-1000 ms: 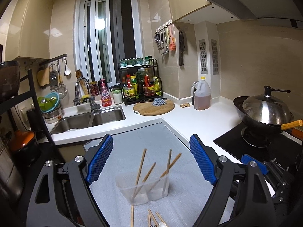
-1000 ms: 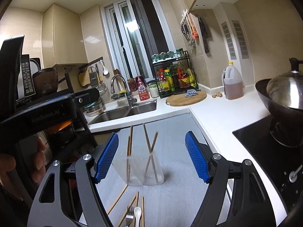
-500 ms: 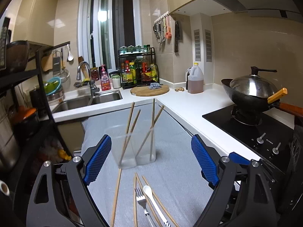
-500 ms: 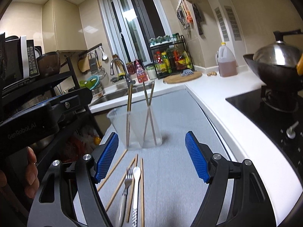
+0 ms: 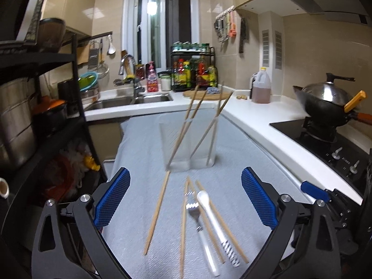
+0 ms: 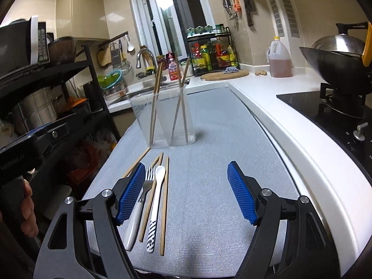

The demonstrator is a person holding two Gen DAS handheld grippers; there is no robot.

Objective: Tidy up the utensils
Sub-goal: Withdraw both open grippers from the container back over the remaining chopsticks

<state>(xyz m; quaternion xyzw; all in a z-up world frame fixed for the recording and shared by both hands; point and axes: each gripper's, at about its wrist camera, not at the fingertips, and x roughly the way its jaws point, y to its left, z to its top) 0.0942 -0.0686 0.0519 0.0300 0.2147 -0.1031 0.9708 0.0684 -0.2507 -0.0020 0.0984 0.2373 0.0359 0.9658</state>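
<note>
Both tools, the left tool (image 5: 184,201) and the right tool (image 6: 184,191), carry bright blue pads (image 5: 111,200) with a fine mesh texture on black frames. At lower centre of the frame, the pale grey mat (image 6: 209,153) shows a faint woven grain. On it lie tan wooden chopsticks (image 6: 164,205), a white spoon (image 6: 155,205) whose handle has black-and-white zebra stripes, and a silver fork (image 6: 139,205) with a white handle. The container (image 6: 162,119) is clear and colourless. The desk (image 6: 290,144) is white; at right, the wok (image 5: 325,107) is black with a steel lid.
</note>
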